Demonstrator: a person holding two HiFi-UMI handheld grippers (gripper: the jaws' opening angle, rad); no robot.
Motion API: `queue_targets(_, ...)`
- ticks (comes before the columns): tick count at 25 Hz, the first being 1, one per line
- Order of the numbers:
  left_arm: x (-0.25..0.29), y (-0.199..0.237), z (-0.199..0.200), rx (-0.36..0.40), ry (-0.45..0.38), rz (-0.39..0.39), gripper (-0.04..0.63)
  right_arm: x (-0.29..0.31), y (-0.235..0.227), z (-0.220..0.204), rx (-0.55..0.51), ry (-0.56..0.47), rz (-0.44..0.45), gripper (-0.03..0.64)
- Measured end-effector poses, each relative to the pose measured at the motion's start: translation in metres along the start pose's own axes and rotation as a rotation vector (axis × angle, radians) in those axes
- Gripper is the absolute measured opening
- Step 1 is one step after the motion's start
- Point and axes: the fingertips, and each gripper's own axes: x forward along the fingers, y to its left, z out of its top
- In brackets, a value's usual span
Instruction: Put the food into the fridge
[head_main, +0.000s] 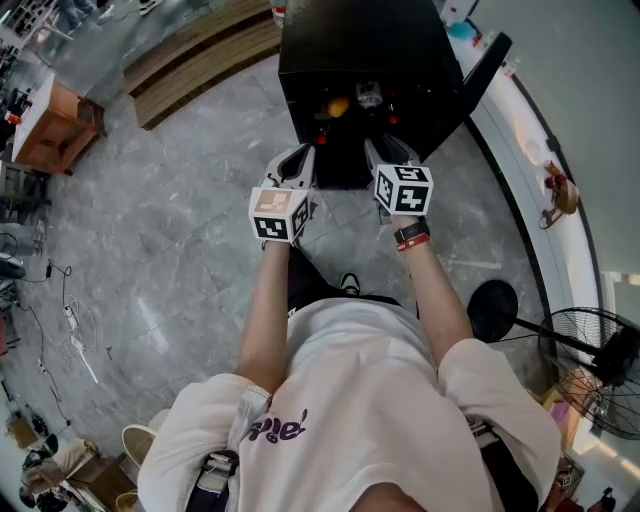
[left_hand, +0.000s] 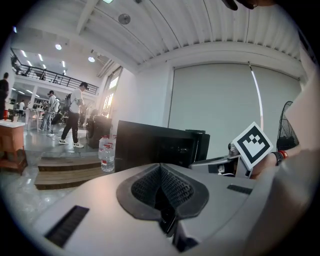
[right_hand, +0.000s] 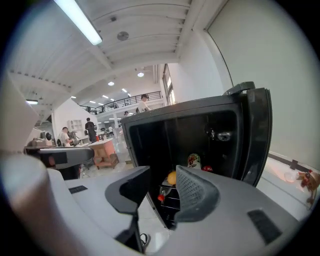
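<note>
Item: a compact black fridge (head_main: 350, 45) is being seen on the grey marble floor (head_main: 190, 250), at twelve o'clock from the person, with its door (head_main: 487, 65) swung open toward two o'clock. Contents: a round orange fruit (head_main: 338, 106) is being kept on a wire shelf inside. In the right gripper view a labelled container (right_hand: 194, 161) is being shown at one o'clock of that fruit (right_hand: 171, 177), with a small red item (right_hand: 207, 169) just beside it; what either one is cannot be told. Left gripper (head_main: 293, 160): it is being held level before the fridge at about seven o'clock of the opening, its ribbed pads (left_hand: 175, 187) being pressed together with nothing between them. Right gripper (head_main: 388, 150): it is being held at five o'clock of the opening, its jaws being kept apart and empty, with the fridge interior showing through the gap (right_hand: 162, 187). Surroundings: a water bottle (left_hand: 107, 155) is being seen standing on wooden steps (left_hand: 65, 170) at nine o'clock of the fridge, and a floor fan (head_main: 590, 370) is being seen at four o'clock of the person.
</note>
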Motion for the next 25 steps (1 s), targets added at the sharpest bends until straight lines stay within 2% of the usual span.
queue_targets(25,-0.037,-0.02,0.024,0.031,-0.056,0.048,0.018,-0.073,-0.009,0.031,-0.035,-0.087,-0.03,0.049)
